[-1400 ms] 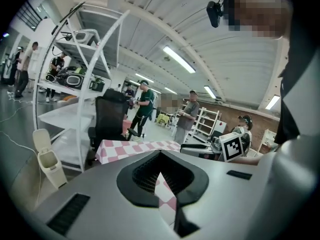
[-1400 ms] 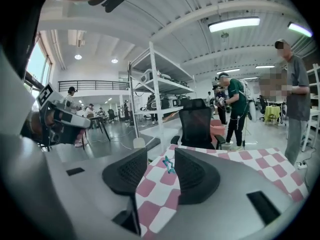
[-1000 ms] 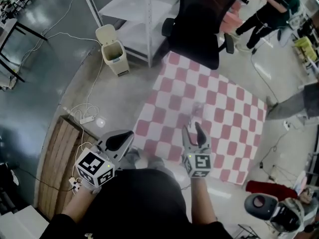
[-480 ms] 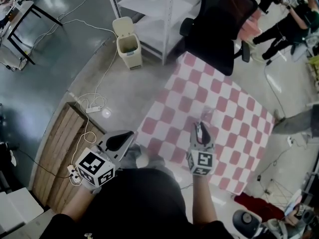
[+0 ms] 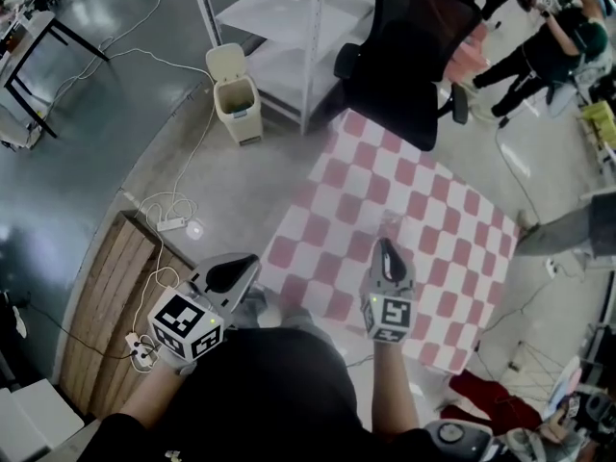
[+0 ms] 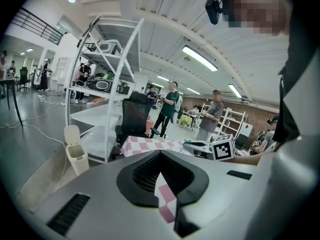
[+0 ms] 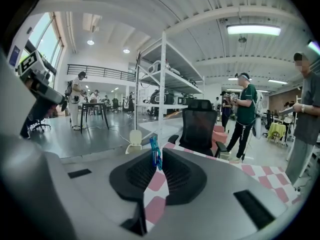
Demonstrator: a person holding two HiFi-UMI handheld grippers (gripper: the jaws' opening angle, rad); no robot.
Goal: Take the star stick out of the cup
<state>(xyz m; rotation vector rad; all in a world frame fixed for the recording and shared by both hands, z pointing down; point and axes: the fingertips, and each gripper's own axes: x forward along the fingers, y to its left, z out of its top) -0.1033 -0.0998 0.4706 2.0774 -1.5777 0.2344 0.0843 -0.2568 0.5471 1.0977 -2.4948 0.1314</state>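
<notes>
The right tool (image 7: 155, 160), its jaws just drawn nearly together, pinches the blue star stick (image 7: 155, 151) at its tips above the checked counter (image 5: 433, 219) near its near edge (the cup is too faint to make out), while the left tool (image 6: 161, 171) sits closed and empty beside the counter's left corner.

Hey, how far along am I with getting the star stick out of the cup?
Done: the right tool has just closed its jaws on the blue stick. In hand: that pinch, over the checked cloth. Left: the cup can't be made out, so the stick probably still needs lifting clear. The left tool idles, shut.
</notes>
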